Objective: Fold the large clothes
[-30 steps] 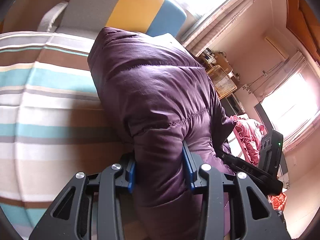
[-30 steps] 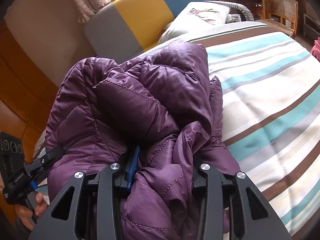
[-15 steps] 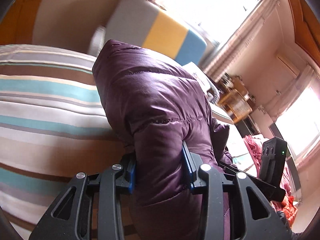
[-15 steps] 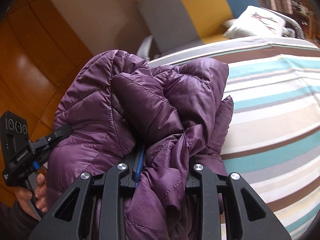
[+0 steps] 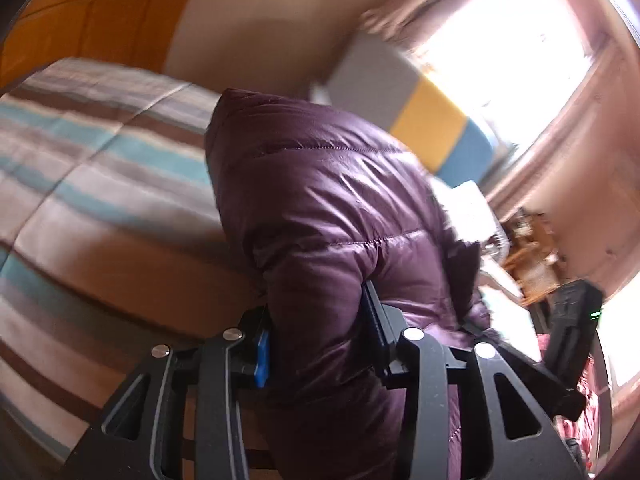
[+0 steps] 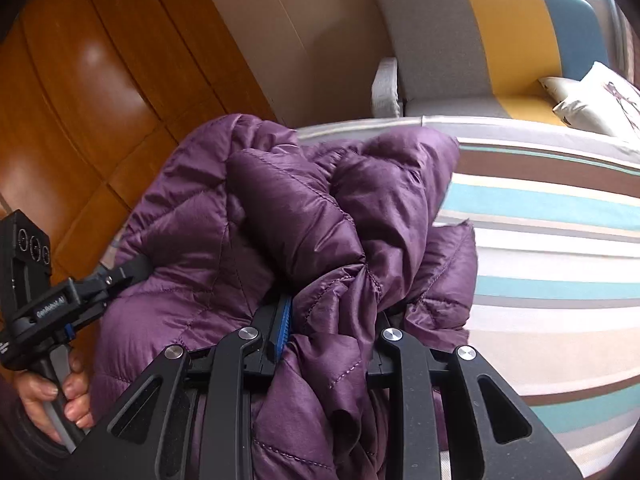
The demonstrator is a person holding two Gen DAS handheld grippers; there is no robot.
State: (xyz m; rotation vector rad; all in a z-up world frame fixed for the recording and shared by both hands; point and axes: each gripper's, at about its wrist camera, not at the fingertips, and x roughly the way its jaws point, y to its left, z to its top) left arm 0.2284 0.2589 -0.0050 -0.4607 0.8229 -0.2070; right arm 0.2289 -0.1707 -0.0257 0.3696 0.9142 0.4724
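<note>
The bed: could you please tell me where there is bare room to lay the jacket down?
The striped bedspread lies bare between the jacket and the pillow by the headboard. It is crowded at the near edge, where the left gripper and right gripper clamp the bunched jacket.

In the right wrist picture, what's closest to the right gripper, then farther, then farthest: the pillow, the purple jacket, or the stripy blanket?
1. Jacket: clamped in the right gripper.
2. Blanket: on its right, beyond the jacket.
3. Pillow: far upper right, by the headboard.
</note>
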